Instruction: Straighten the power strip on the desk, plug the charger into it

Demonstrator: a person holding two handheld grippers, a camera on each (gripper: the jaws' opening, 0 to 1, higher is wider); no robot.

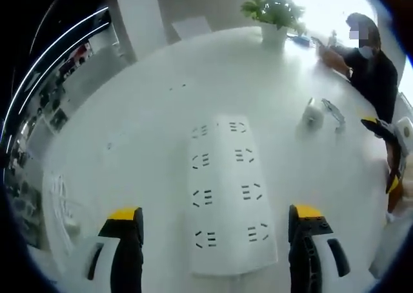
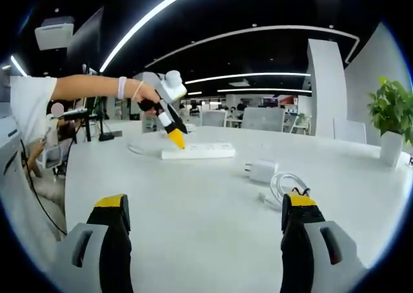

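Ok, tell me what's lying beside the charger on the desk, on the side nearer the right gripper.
A coiled white cable lies on the white desk by the charger, nearer the right gripper. That gripper's own finger covers part of the coil, so whether the cable joins the charger cannot be seen.

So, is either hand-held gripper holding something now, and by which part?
Nothing is held. The left hand-held gripper stands open around the power strip; the right hand-held gripper is open.

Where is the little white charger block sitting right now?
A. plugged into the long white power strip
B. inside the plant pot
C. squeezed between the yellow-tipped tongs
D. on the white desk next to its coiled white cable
D: in the right gripper view the small white charger block sits on the white desk beside its coiled white cable, apart from the long white power strip.
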